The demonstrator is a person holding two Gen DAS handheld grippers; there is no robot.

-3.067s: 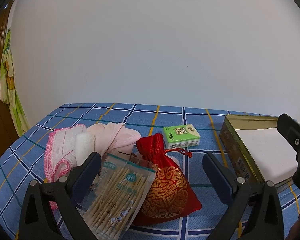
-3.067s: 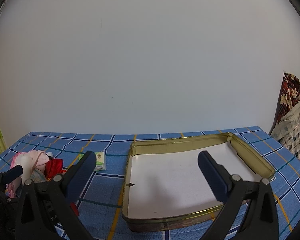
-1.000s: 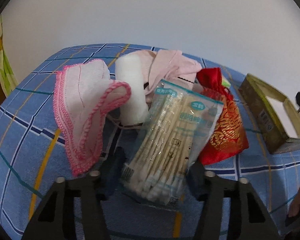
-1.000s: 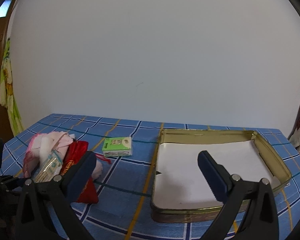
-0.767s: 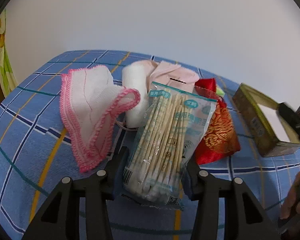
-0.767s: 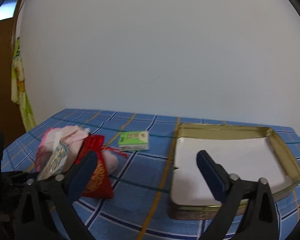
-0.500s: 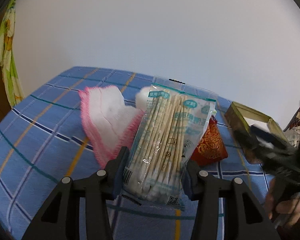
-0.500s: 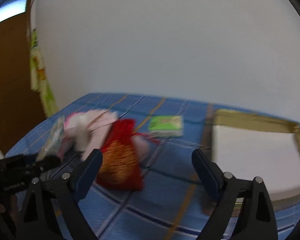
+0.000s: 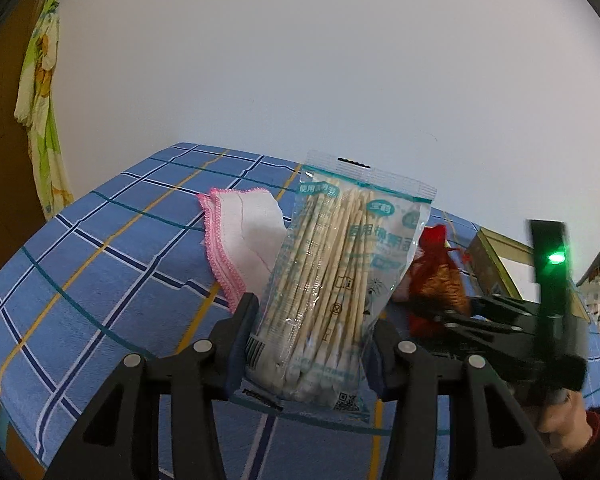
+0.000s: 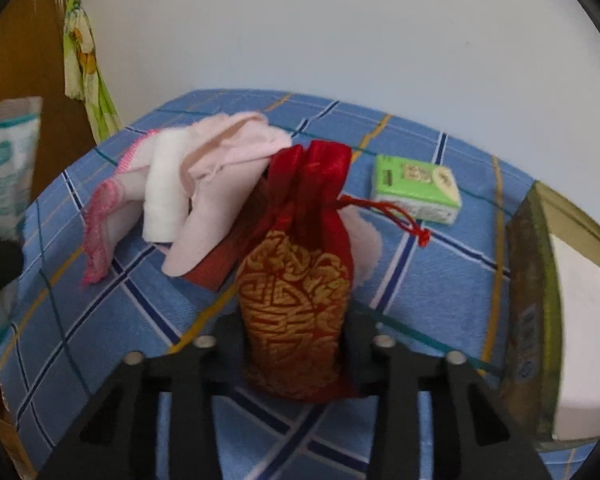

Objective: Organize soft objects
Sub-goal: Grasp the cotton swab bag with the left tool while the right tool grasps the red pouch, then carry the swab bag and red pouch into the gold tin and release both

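My left gripper [image 9: 310, 340] is shut on a clear bag of cotton swabs [image 9: 340, 280] and holds it lifted above the blue checked cloth; the bag also shows at the left edge of the right wrist view [image 10: 6, 164]. My right gripper [image 10: 294, 340] has its fingers closed against both sides of a red and gold drawstring pouch [image 10: 296, 280] that lies on the table. The pouch shows in the left wrist view [image 9: 436, 280] with the right gripper at it. A pink-edged white cloth [image 9: 244, 236], a white roll [image 10: 162, 188] and a pale pink cloth [image 10: 220, 184] lie behind.
A green tissue pack [image 10: 416, 188] lies behind the pouch on the right. A gold-rimmed tin tray [image 10: 540, 300] with a white floor stands at the right. The table's left edge borders a wooden door [image 10: 16, 60] with a hanging yellow-green cloth [image 10: 84, 60].
My left gripper closed on the swab bag and lifted it off the pile. My right gripper swung left from the tray and closed on the red pouch.
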